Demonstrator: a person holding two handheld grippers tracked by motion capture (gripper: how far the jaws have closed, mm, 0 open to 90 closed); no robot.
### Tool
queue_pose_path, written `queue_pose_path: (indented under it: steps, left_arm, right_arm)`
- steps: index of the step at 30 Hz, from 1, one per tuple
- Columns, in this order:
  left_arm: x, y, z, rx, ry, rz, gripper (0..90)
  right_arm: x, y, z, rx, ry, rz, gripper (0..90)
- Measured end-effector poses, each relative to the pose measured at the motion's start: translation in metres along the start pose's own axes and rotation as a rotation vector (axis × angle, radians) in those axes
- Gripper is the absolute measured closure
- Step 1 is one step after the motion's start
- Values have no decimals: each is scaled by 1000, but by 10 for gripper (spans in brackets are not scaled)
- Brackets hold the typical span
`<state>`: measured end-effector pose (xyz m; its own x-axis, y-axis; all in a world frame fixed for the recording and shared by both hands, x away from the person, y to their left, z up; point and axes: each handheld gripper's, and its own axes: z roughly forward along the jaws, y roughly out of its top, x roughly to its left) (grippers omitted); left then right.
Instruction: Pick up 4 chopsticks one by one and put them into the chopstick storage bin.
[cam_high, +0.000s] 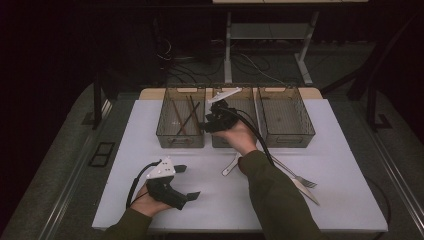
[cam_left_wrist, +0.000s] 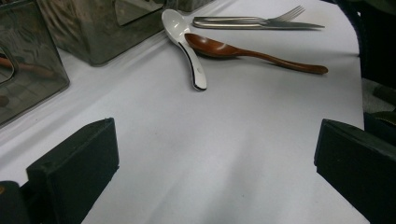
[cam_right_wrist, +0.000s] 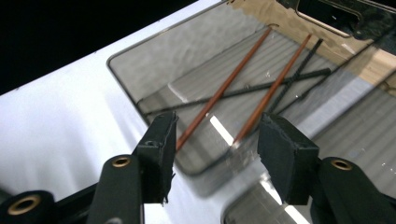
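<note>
My right gripper (cam_high: 206, 125) hangs open over the left clear bin (cam_high: 172, 139), with nothing between its jaws. In the right gripper view, two brown chopsticks (cam_right_wrist: 224, 88) and two black chopsticks (cam_right_wrist: 280, 81) lie crossed on that bin's floor, below the gripper (cam_right_wrist: 215, 149). My left gripper (cam_high: 187, 182) rests low near the table's front left, jaws wide open and empty. In the left gripper view a white spoon (cam_left_wrist: 184, 42), a wooden spoon (cam_left_wrist: 252, 53), and a fork and knife (cam_left_wrist: 252, 21) lie ahead of it on the white table (cam_left_wrist: 210, 140).
Three clear bins stand in a row at the back: the left one, a middle bin (cam_high: 220, 141) and a right bin (cam_high: 285, 137). On the table are the white spoon (cam_high: 231, 165), fork (cam_high: 300, 177) and knife (cam_high: 309, 191). My right forearm crosses the table's middle.
</note>
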<state>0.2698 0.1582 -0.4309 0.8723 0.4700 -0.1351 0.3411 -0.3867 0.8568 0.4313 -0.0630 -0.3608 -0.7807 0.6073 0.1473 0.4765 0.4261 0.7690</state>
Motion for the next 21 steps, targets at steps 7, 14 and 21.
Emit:
queue_pose_path:
  steps: [7, 14, 21]
  left_arm:
    - [-1, -1, 0, 15, 4, 16, 0]
    - [-1, -1, 1, 19, 9, 4, 0]
    - [0, -2, 2, 22, 11, 2, 0]
  right_arm:
    - [-4, -23, -25, -9, 49, -13, 432]
    - [-6, -48, -49, -22, 59, -3, 381]
    - [-15, -68, -74, -45, 44, 0, 366]
